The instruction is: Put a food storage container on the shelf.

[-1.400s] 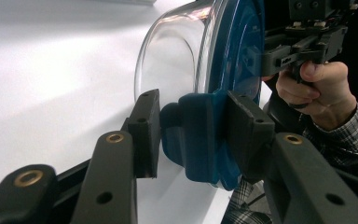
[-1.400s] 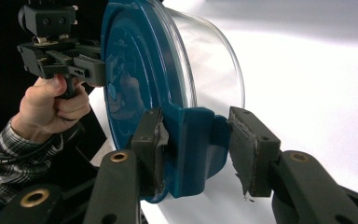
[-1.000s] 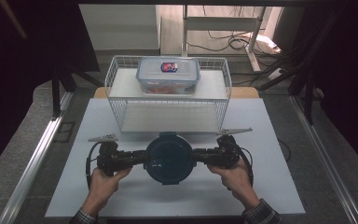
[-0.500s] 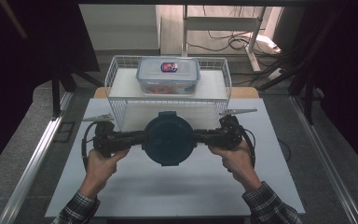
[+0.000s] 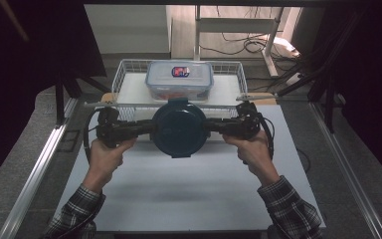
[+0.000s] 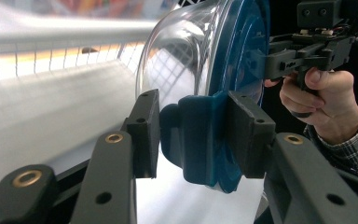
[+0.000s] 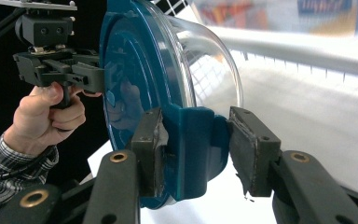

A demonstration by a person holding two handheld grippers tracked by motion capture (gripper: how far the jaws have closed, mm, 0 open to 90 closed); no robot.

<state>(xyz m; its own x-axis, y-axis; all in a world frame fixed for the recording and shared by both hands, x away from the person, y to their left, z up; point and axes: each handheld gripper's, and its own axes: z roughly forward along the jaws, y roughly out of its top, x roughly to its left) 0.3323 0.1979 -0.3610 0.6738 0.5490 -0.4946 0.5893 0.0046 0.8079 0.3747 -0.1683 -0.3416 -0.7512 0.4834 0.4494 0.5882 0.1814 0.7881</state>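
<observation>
A round clear container with a dark blue lid [image 5: 179,128] hangs above the white table [image 5: 189,194], just in front of the wire basket [image 5: 123,69]. My left gripper [image 5: 149,127] is shut on the blue latch tab [image 6: 193,135] at the container's left side. My right gripper [image 5: 210,125] is shut on the opposite tab [image 7: 193,149]. The clear bowl [image 6: 182,56] points toward the basket. In the left gripper view, the right gripper [image 6: 284,60] sits at the container's far side with a hand below it. The right gripper view likewise has the left gripper [image 7: 74,70].
A rectangular clear box with a grey-blue lid and a red label [image 5: 179,79] lies inside the wire basket at the table's far edge. Dark stands and cables surround the table. White table surface spreads below the hands.
Both hands have risen and moved forward together, carrying the round container from low over the table up to the basket's front rim. The jaws have kept the same grip.
</observation>
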